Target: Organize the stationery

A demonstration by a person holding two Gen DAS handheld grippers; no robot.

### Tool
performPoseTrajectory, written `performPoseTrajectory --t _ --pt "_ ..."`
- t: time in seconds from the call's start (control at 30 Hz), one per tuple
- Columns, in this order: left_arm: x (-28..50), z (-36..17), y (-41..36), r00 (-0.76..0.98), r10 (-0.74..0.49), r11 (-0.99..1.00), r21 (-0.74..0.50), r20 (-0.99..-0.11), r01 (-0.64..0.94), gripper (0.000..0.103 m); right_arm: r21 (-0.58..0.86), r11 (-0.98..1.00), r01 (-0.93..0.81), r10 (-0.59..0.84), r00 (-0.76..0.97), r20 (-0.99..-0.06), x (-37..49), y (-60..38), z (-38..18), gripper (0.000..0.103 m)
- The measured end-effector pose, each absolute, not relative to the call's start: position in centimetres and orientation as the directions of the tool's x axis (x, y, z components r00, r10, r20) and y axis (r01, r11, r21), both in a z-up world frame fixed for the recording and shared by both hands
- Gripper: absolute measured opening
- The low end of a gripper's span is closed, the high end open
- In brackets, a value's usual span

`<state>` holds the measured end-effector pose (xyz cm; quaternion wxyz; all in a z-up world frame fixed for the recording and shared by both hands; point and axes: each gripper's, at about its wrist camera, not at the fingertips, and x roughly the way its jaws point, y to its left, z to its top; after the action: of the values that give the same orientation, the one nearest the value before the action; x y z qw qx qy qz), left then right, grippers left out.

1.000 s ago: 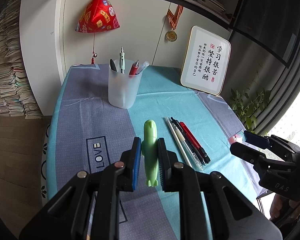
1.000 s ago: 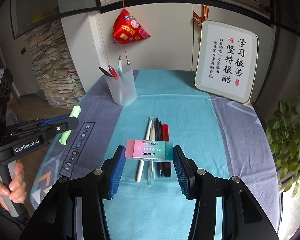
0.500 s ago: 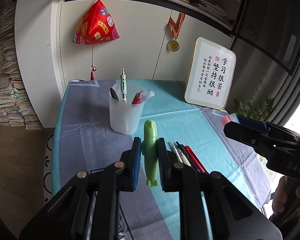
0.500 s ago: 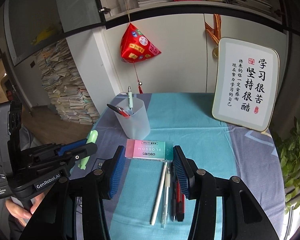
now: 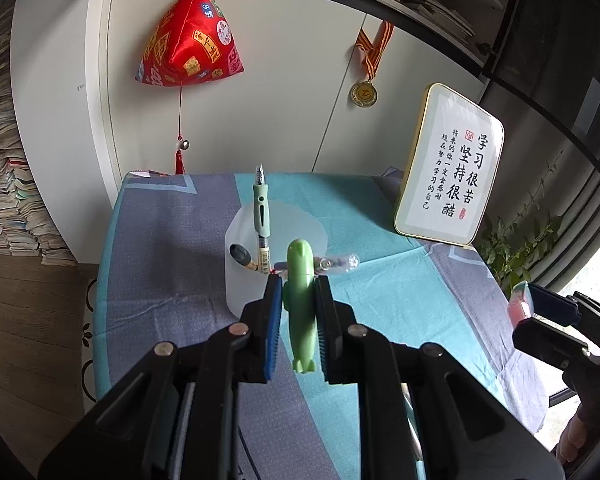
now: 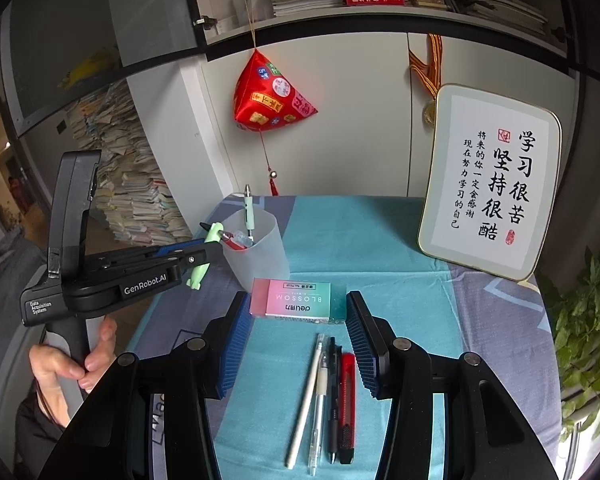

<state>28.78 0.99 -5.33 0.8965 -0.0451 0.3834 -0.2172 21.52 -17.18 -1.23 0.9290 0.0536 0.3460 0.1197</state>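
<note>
Left gripper (image 5: 298, 312) pinching a pale green torpedo-shaped plastic pen (image 5: 300, 300) mid-frame beside the frosted translucent cup (image 6: 260, 252); right gripper (image 6: 298, 320) clamping a pink-to-teal rectangular eraser (image 6: 298, 302) at centre.

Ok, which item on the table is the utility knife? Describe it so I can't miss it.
On the teal tablecloth, in front of the translucent pen cup, four items lie in a row. The utility knife is rightmost: red and black, flat and wider than the pens beside it.
</note>
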Motion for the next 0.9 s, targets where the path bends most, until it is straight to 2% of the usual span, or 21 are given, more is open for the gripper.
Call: performPoseTrajectory --t 0.4,0.5,0.63,0.7,0.77,0.83,0.9 --pt "31.8 -5.1 1.6 0.617 -0.419 0.906 -0.265 -0.666 0.330 0.010 0.301 0.918 -0.257 0.393 0.683 -0.616 29.6 -16.4 -1.7 0.050" --pt "30.6 -5.2 1.8 0.629 -0.402 0.912 -0.227 -0.666 0.342 0.010 0.319 0.904 -0.286 0.428 0.645 -0.633 31.3 -15.5 -2.4 0.050" --pt "29.4 -3.8 3.1 0.656 -0.430 0.902 -0.270 -0.620 0.336 0.013 0.367 0.879 -0.305 0.477 0.598 -0.644 33.4 -14.2 -3.1 0.050" --pt "29.0 -3.1 3.5 0.669 -0.438 0.899 -0.279 -0.600 0.338 0.019 0.351 0.882 -0.315 0.471 0.587 -0.658 33.9 -13.3 -3.1 0.050" --pt "28.5 -2.8 3.8 0.684 -0.423 0.906 -0.272 -0.594 0.324 0.045 0.313 0.899 -0.308 0.438 0.588 -0.680 34.5 -12.4 -3.0 0.050" --pt "28.1 -3.0 4.2 0.686 -0.414 0.910 -0.279 -0.598 0.306 0.061 0.311 0.902 -0.298 0.430 0.567 -0.703 35.3 -11.8 -3.2 0.050" --pt "27.6 -3.7 4.5 0.675 -0.411 0.911 -0.293 -0.613 0.289 0.062 0.297 0.907 -0.298 0.417 0.550 -0.724 35.8 -11.2 -3.6 0.050"
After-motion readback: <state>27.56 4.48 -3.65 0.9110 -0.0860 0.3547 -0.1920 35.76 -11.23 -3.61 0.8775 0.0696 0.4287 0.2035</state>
